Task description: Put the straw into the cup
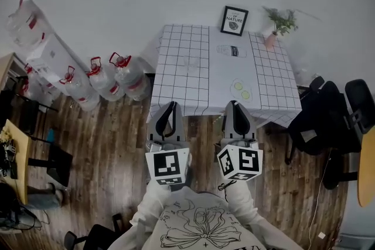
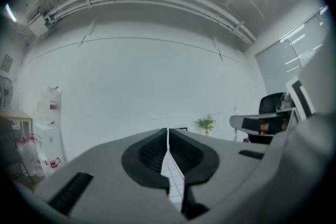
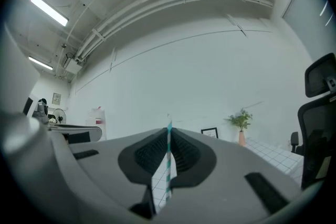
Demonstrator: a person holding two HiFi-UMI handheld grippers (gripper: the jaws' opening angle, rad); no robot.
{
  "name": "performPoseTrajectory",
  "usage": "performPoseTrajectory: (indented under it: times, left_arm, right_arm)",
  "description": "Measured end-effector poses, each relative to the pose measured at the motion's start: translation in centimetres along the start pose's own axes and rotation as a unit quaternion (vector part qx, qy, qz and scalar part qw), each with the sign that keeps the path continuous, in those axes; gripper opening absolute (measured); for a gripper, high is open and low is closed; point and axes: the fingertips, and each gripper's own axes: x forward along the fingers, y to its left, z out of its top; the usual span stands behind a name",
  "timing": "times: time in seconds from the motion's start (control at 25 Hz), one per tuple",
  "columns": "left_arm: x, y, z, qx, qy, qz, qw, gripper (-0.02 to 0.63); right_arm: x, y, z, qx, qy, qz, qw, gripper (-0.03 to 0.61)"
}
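In the right gripper view a teal-and-white striped straw [image 3: 168, 165] stands upright between the jaws of my right gripper [image 3: 169, 134], which is shut on it. My left gripper [image 2: 168, 132] is shut with nothing in it. In the head view both grippers hang side by side short of the table's near edge, the left gripper [image 1: 171, 105] and the right gripper [image 1: 234, 103]. A faint clear cup [image 1: 190, 62] seems to stand mid-table on the checked cloth [image 1: 176, 85]; its outline is hard to make out. The straw cannot be made out in the head view.
On the table are a framed picture [image 1: 234, 20], a small plant in a pink vase [image 1: 275, 29], a clear packet with a dark label [image 1: 231, 51] and a plate with green slices [image 1: 241, 89]. Water jugs [image 1: 111, 82] stand left; black chairs [image 1: 328, 117] stand right.
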Motion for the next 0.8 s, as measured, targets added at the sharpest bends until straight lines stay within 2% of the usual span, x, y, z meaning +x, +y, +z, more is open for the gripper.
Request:
performPoseTrajectory:
  times: [0.4,0.8]
  left_arm:
    - [11.0,5.2,0.8,0.002,-0.005,-0.021,0.9998,0.011]
    - [16.7,8.2,-1.5,-0.012,0.025,-0.024,0.9993,0.011]
  right_arm:
    - [11.8,0.2,0.4,0.0,-0.008,-0.016,1.0,0.015]
    - [18.4,0.2,-1.7,0.005,0.017,-0.019,1.0,0.015]
